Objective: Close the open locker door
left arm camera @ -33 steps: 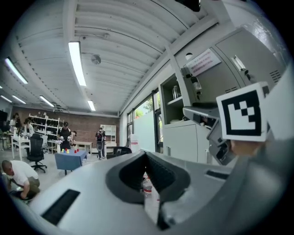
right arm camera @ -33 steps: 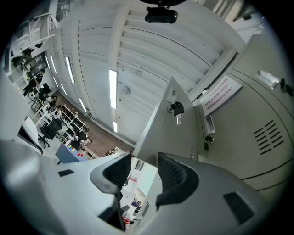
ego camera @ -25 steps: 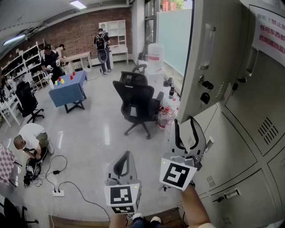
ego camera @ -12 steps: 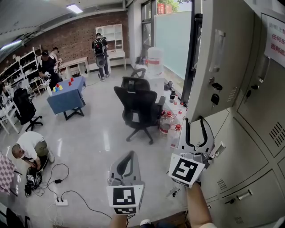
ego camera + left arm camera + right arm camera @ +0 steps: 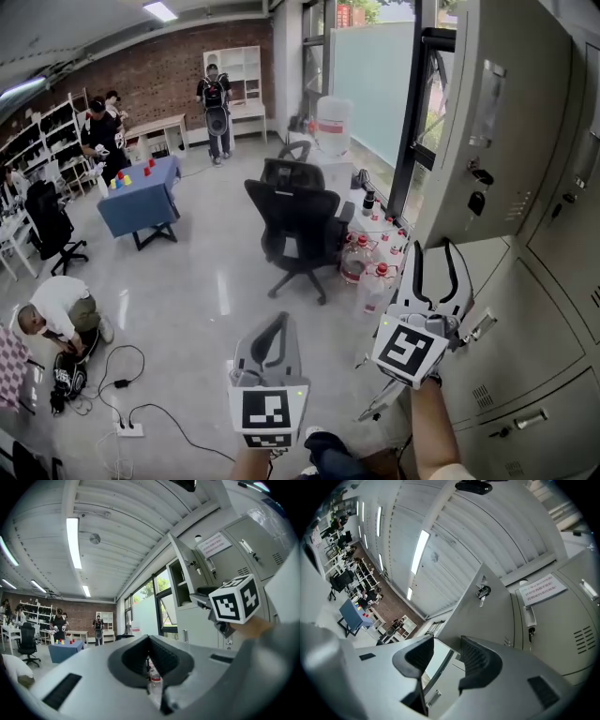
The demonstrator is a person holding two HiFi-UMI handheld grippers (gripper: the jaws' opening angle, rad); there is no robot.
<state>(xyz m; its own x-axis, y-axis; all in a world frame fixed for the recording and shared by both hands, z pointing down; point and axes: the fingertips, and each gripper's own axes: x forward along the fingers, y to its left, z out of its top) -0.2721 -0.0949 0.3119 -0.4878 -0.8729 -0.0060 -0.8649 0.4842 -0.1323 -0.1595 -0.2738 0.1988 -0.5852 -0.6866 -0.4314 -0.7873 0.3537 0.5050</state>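
- Left hand-held gripper: pressed together, empty, beside the right one; keep it clear.
- Right hand-held gripper: jaws spread, nothing between them.
- Open locker door stands just above and ahead of it; I'd push the flat face, avoiding the key.

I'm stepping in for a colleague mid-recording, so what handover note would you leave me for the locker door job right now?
Left gripper: shut, empty, held low, away from the lockers.
Right gripper: open, empty, pointing upward just under the locker door.
Locker door: stands wide open, with keys hanging from its lock.
Done: approach only; no contact with the door is visible.
Left: bring the right gripper against the door, probably near its free edge, and swing it shut.
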